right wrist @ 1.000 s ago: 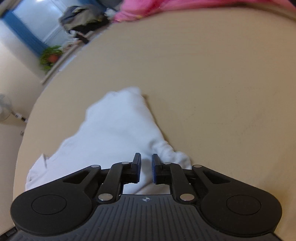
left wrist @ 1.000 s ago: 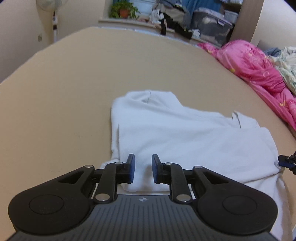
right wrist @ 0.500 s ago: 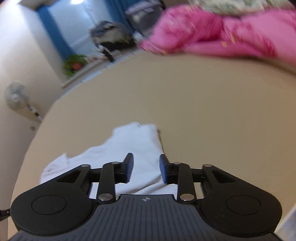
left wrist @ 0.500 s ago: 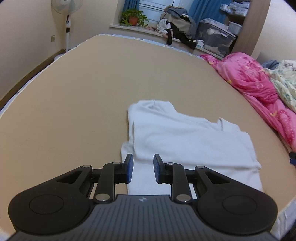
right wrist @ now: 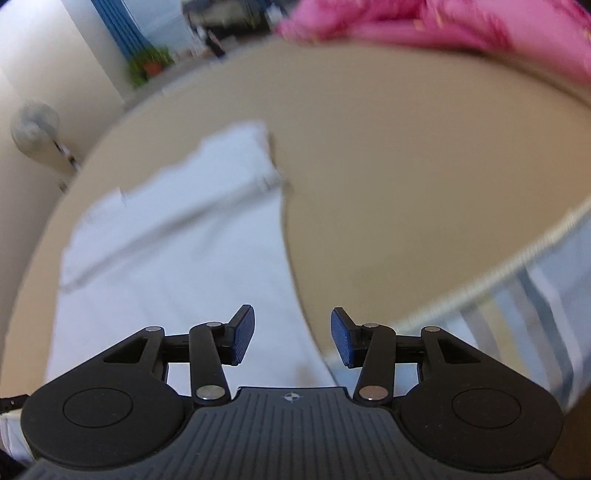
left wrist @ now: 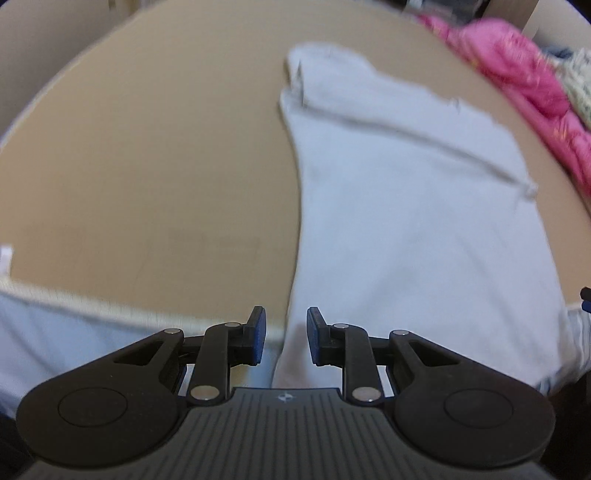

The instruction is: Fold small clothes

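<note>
Both views blurred; fine detail unreliable.

White garment (left wrist: 406, 206) lies spread flat on the tan bed surface (left wrist: 147, 166), partly folded: a raised folded edge runs diagonally across its upper part. In the right wrist view the same garment (right wrist: 177, 251) fills the lower left, its right border curving down toward the camera; bed surface (right wrist: 406, 184) is bare to the right of it.

Left gripper (left wrist: 283, 334): jaws parted with a moderate gap, nothing between the blue pads. It sits over the near left border of the garment, where the cloth reaches the bed's front edge. Contact with the cloth cannot be judged.

Right gripper (right wrist: 292, 338): jaws spread wider than the left, nothing held. It sits over the near right border of the garment, close to the bed's piped edge (right wrist: 517, 262).

Pink quilt (left wrist: 517, 85) bunched along the far right side of the bed; also visible at the top of the right view (right wrist: 443, 26). Potted plant (right wrist: 147, 66) and standing fan (right wrist: 35, 127) in the background by the wall.
</note>
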Demonstrator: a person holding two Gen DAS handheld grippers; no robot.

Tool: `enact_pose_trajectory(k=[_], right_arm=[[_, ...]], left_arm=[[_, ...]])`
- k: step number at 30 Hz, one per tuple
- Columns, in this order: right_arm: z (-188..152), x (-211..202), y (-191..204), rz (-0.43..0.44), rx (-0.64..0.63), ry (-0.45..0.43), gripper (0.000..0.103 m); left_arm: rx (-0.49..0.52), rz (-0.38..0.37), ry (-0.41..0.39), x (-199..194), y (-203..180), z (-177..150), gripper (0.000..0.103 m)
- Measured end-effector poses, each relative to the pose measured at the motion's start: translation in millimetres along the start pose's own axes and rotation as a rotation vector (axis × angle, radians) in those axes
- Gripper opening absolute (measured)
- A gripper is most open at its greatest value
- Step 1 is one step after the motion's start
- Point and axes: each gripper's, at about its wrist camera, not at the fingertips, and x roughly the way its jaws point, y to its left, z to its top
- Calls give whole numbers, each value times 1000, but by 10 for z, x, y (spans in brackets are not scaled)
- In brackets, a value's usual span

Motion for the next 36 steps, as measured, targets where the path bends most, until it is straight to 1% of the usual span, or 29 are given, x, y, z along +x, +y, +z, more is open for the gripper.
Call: enact_pose_trajectory(k=[2,6,11,14,18,23,36], right_arm=[[-49,65,-73,-18,-6,52,48],[-138,189,-175,-39,27,141,48],[-289,292,-102,-75,-27,212,48],[-347,287,-83,-81,-37,218,48],[-377,281,-109,-82,-32,220,48],[-428,242,-104,-92,-54,225,48],[-467,232,-75,-102,-84,236,48]], left_arm=[[-26,-15,33,21,66,-38,26],[-56,-23,59,16,160,-97,26],[-57,-26,101,92,165,-117,26],[-44,-21,109,139,96,-118,26],[-32,-11,116,160,70,-132,26],[-30,-7,124,209,44,-107,26],[-40,-18,137,307,36,-112,26]])
